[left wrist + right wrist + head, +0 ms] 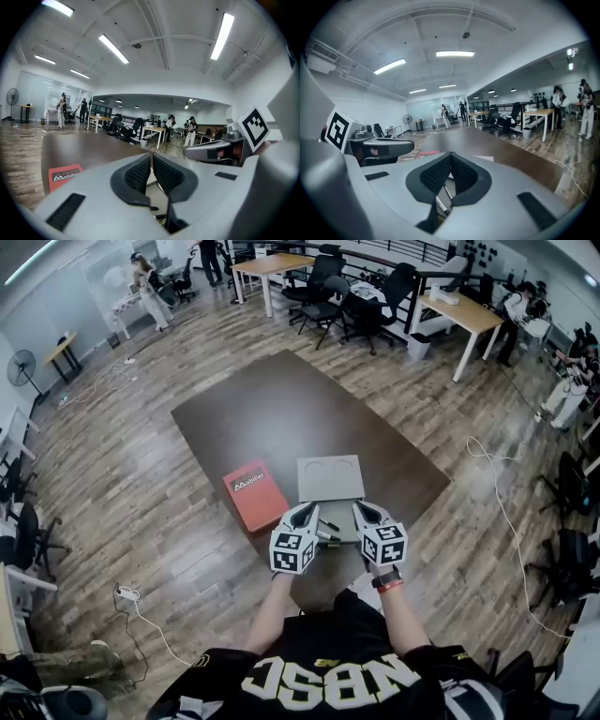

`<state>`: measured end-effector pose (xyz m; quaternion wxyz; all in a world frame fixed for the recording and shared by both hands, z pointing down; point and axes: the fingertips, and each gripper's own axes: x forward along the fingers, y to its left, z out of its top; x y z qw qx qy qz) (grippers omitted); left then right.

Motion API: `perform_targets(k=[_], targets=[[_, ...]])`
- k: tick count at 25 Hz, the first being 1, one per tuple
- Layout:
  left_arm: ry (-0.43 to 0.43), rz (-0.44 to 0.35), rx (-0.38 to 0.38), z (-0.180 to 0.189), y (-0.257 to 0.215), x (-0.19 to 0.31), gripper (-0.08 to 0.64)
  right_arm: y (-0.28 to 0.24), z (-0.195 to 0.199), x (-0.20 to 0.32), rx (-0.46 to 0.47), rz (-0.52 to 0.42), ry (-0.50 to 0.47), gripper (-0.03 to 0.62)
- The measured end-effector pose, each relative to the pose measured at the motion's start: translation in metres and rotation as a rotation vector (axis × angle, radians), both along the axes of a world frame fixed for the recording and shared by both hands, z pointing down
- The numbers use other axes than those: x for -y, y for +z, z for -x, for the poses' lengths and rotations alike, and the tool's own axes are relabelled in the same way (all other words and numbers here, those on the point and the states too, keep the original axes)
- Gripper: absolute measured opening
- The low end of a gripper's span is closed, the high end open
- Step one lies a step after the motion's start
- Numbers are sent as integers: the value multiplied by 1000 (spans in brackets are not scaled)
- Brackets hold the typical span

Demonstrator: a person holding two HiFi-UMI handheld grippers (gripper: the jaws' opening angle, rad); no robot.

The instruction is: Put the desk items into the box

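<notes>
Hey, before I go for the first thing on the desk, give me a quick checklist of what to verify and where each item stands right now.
1. The left tool is free: ok, jaws shut together, nothing between them.
2. The right tool is free: ok, jaws shut, nothing held.
3. Jaws ready to grasp: not ok, both need opening first.
4. The gray box is open to receive items: cannot tell, its top looks flat with two round recesses.
5. The red book is unobstructed: ok, flat on the table, left of the box.
6. The pens are located: ok, between the two tools.
</notes>
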<state>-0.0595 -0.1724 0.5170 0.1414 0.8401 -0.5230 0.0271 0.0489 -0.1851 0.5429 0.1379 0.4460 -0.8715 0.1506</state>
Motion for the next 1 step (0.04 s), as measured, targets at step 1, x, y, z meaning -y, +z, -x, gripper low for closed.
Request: perform_targets(k=[1], targets=[[-1, 7, -3, 0, 2, -2, 29, 3, 1, -2, -1, 10, -3, 9]])
